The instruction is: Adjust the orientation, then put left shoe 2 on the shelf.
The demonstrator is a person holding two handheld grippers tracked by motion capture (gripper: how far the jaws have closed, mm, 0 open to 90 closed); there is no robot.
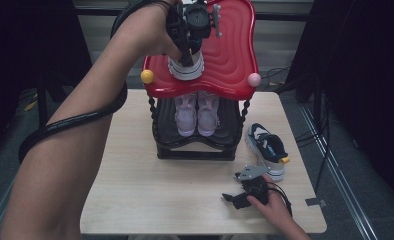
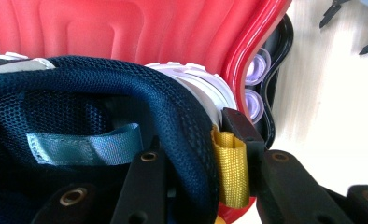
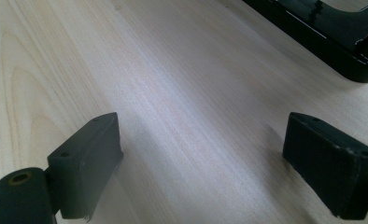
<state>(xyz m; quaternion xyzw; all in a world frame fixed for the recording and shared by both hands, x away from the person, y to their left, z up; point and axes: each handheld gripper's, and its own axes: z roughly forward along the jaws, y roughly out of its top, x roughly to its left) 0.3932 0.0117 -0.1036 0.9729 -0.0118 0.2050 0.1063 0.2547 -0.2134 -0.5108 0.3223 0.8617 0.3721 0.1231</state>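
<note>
Navy mesh sneaker point(image 2: 126, 88) on red top shelf point(image 2: 126, 28) of shoe rack; left tongs point(image 2: 198, 154) clamped on padded heel collar beside yellow pull loop point(image 2: 230, 168). Light, soft upper, stiff sole; collar grip good. Right tongs point(image 3: 201, 158) wide open, empty, over tabletop point(image 3: 173, 70).

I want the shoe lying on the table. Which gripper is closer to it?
Right. The right gripper rests on the table just beside the shoe; the left gripper is up at the red shelf.
</note>
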